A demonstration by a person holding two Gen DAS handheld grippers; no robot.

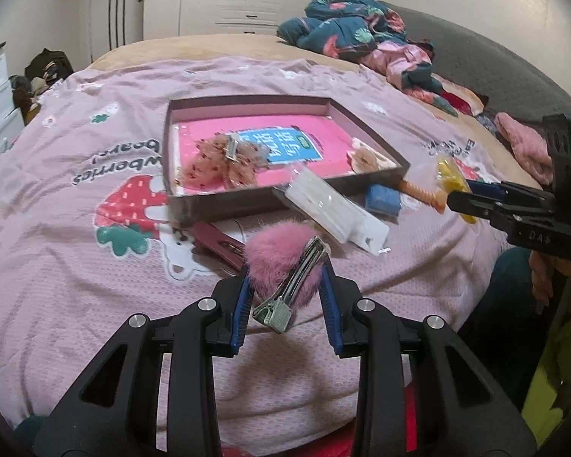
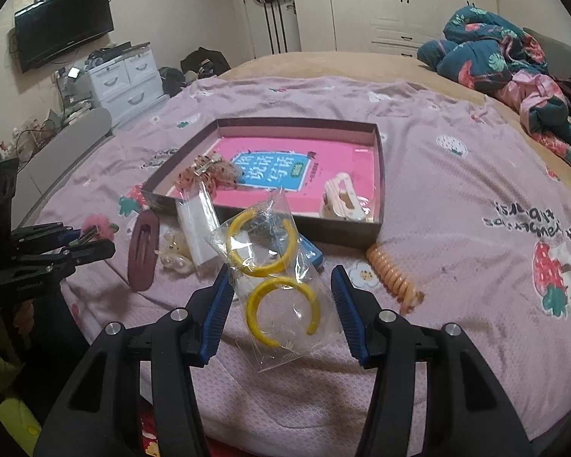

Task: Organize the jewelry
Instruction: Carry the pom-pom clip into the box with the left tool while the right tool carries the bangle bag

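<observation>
Above the bed, the left hand-held gripper is pinching the pink pompom clip while the right hand-held gripper is clasping the bagged yellow bangles, whose slick plastic could slide free short of the tray.

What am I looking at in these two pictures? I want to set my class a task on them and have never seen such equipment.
No robot is at work: a person holds a two-finger tool in each hand, and each tool carries a wide-angle camera looking along its fingers. One picture comes from the left tool, the other from the right.

The left gripper is closed on a pink pompom hair clip. The right gripper holds a clear bag of yellow hoops.

All this happens over a bed with a pink strawberry-print blanket. On it lies a shallow brown box holding a pink book, a lace bow clip and a cream claw clip. Beside the box lie a maroon snap clip, a pearl piece and an orange spiral hair tie.
</observation>
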